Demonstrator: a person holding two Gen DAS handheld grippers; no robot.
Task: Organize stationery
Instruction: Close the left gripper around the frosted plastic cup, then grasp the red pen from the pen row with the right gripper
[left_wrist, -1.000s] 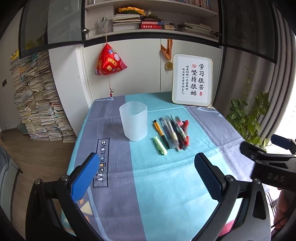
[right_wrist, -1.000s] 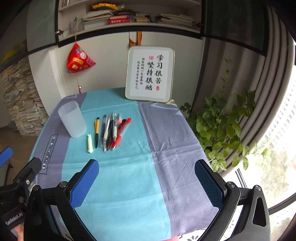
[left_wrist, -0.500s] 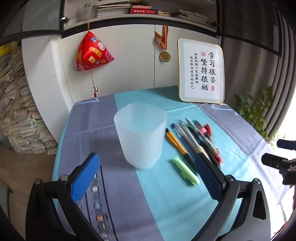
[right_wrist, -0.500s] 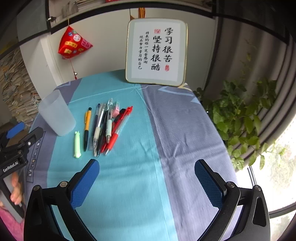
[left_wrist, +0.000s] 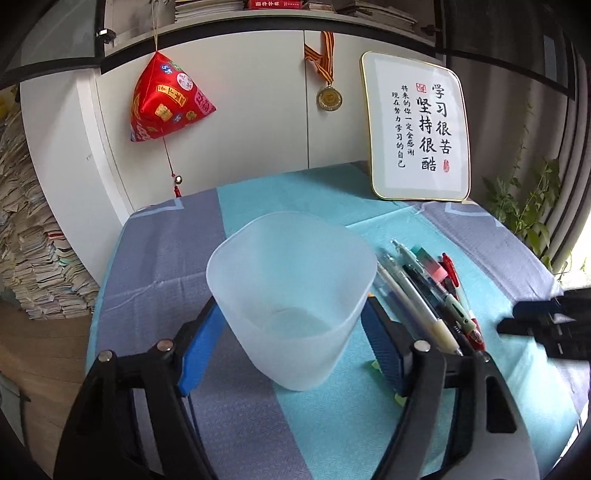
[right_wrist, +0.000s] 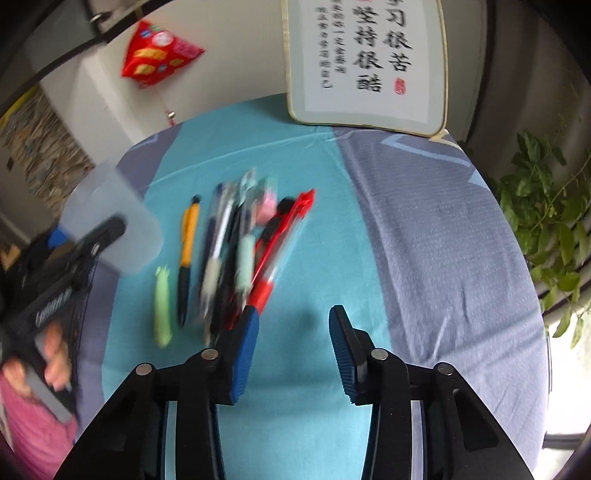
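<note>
Left claw (left_wrist: 295, 347) narrow, blue pads flanking frosted cup (left_wrist: 291, 295): squeeze gently, keep upright. Right claw (right_wrist: 293, 343) wide, empty; red pen (right_wrist: 275, 254) ahead-left.

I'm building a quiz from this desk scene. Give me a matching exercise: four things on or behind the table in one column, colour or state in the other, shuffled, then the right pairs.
Things
1. cup
2. orange pen
3. small highlighter
4. framed calligraphy

Descriptions
A. pale green, lying nearest the cup's base
B. leaning upright at the back of the table
C. frosted and empty, between the fingers of the left hand-held gripper
D. orange barrel with a black grip

Pairs: 1-C, 2-D, 3-A, 4-B
</note>
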